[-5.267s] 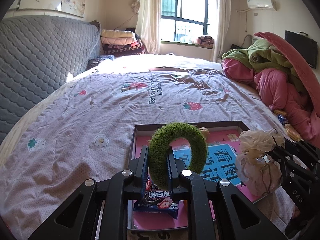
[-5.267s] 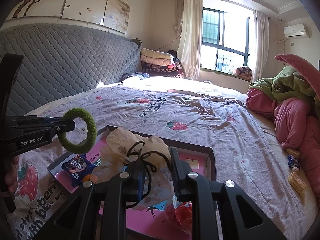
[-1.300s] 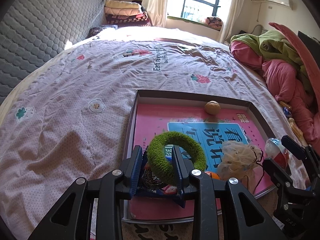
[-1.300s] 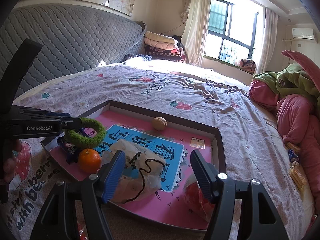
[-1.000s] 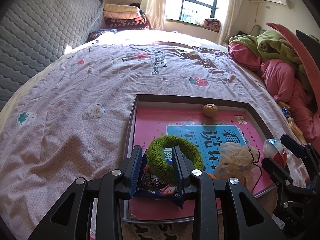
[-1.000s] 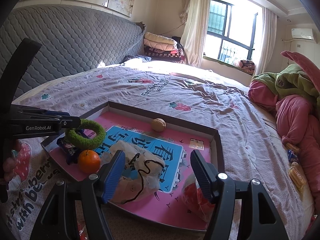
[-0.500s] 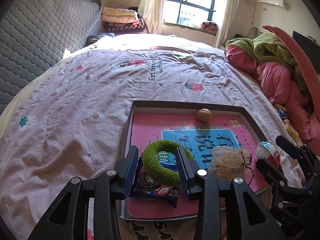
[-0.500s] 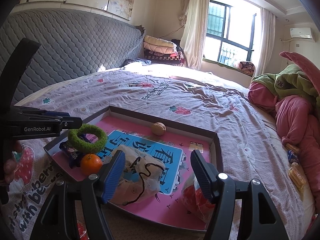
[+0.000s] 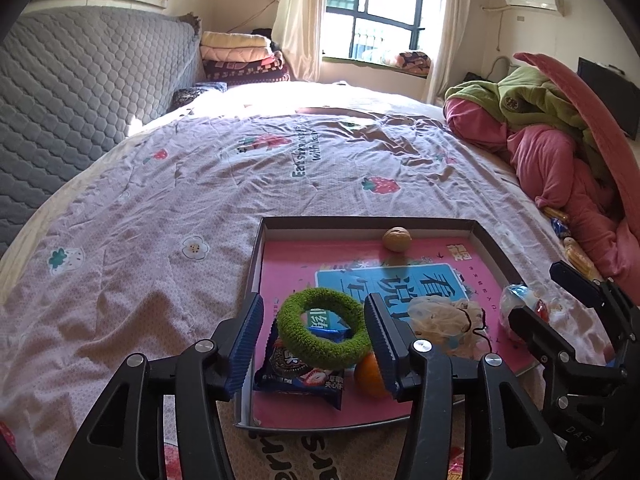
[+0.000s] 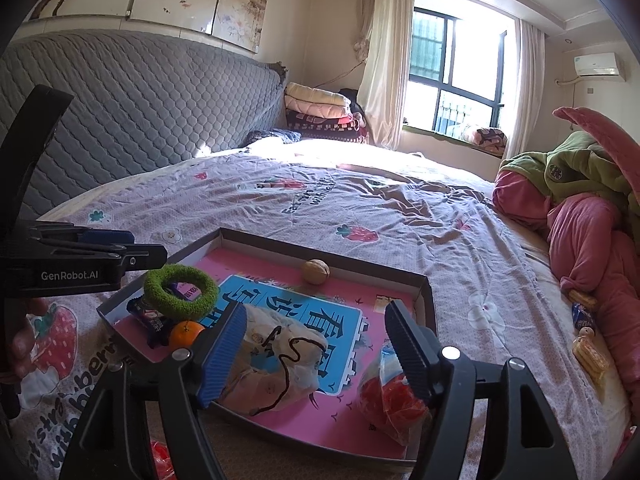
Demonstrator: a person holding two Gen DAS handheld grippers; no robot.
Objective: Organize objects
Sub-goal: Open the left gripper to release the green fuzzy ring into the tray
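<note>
1. Two grippers hover at the tray's (image 9: 486,236) near edge.
2. Left gripper (image 9: 316,342), jaws just opened, released the green ring (image 9: 322,330) onto the snack packet (image 9: 298,374) inside.
3. Right gripper (image 10: 314,346) stands open over the drawstring pouch (image 10: 276,358), apparently set down.

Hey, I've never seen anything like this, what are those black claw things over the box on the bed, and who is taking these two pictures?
They are hand-held grasping tools: a person carries one in each hand, each with a camera looking along its two fingers. One picture comes from the left tool, the other from the right tool. On the bed lies a shallow box with a pink bottom. In it are a green fuzzy ring resting on a snack packet, an orange, a walnut and a drawstring pouch. The left tool's jaws have just been opening around the ring. Both tools are open; neither holds anything.
</note>
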